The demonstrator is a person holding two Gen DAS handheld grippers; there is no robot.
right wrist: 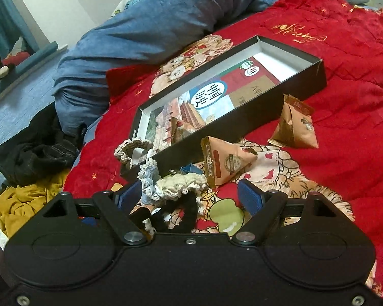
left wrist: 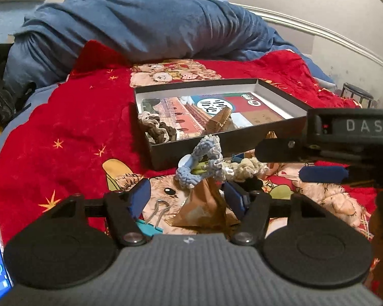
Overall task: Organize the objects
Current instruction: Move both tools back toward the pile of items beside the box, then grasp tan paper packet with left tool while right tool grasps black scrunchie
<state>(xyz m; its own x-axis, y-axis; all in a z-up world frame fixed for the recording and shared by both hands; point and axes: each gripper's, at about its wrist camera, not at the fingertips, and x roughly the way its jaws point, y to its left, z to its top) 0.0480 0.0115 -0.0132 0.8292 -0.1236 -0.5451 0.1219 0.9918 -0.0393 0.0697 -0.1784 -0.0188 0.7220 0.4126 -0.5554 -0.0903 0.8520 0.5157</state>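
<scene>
Currently both sets of jaws are spread wide and nothing is gripped. The left gripper [left wrist: 185, 199] is placed around a brown triangular packet [left wrist: 204, 204], and the right gripper [right wrist: 189, 196] is lowered over a heap of crocheted scrunchies [right wrist: 181, 186], just beside the near wall of the black box [right wrist: 316, 76] on the red quilt [right wrist: 344, 153]. One item should be closed on squarely, lifted over the wall, and released inside

Shallow black cardboard box [right wrist: 288, 86] lying open, brown crochet scrunchie [right wrist: 134, 150] over its near corner, blue [left wrist: 199, 163] and cream scrunchies [right wrist: 181, 186], triangular brown snack packets [right wrist: 227, 163] just beside it.
</scene>
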